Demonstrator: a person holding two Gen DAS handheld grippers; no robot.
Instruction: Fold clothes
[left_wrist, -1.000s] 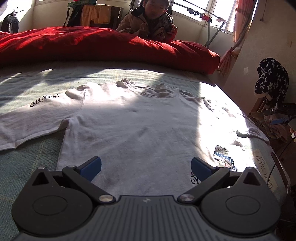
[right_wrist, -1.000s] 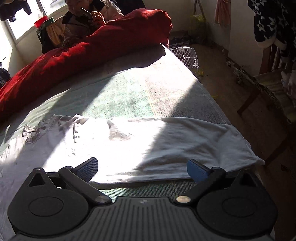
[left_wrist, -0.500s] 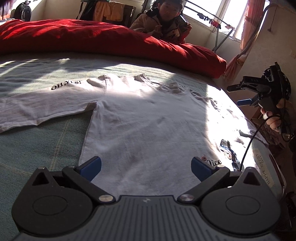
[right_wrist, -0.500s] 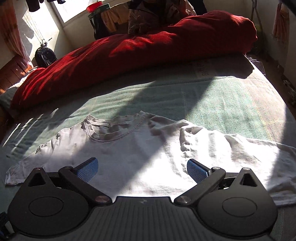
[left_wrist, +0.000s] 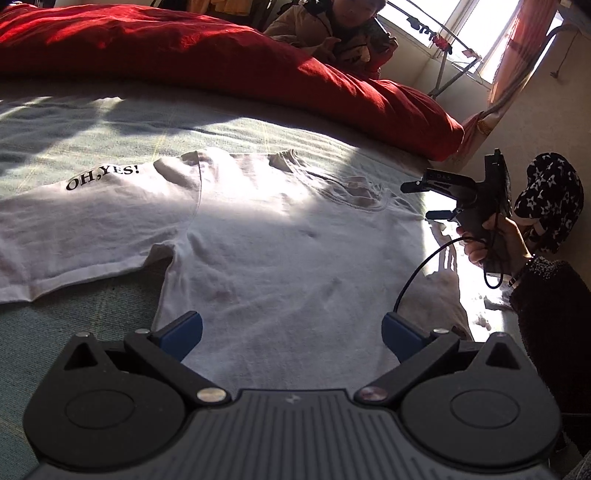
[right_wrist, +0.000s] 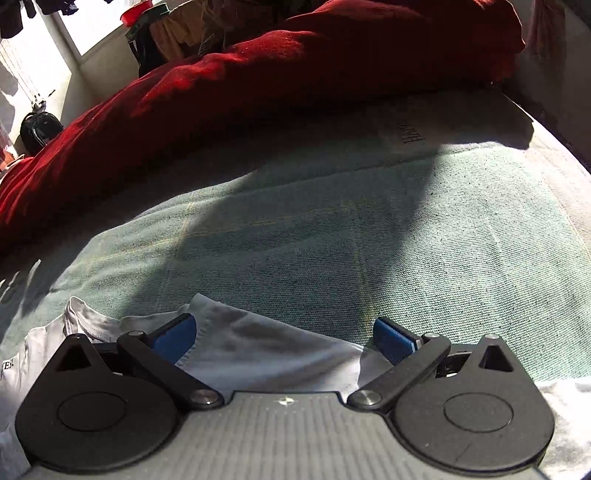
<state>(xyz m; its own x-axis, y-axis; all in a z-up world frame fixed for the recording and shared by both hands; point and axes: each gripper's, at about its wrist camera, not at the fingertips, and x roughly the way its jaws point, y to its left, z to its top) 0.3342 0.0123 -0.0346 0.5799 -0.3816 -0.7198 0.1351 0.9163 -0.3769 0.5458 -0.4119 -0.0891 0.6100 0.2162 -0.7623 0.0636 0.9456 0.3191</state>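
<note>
A white T-shirt (left_wrist: 280, 251) lies spread flat on the bed, collar away from me, with "OH,YES!" printed on its left sleeve (left_wrist: 74, 221). My left gripper (left_wrist: 291, 332) is open and empty, low over the shirt's body near the hem. My right gripper (right_wrist: 284, 339) is open and empty, just above the shirt's shoulder and collar (right_wrist: 251, 343). It also shows in the left wrist view (left_wrist: 443, 199), held by a hand at the shirt's right shoulder.
A red duvet (left_wrist: 221, 55) is bunched along the far side of the green bedsheet (right_wrist: 369, 240). A child (left_wrist: 347, 29) sits behind it. A star-patterned garment (left_wrist: 550, 199) hangs at the right, past the bed's edge.
My left gripper has moved left and closer over the shirt's body. My right gripper has moved forward and down to the shoulder and collar. Both stay open.
</note>
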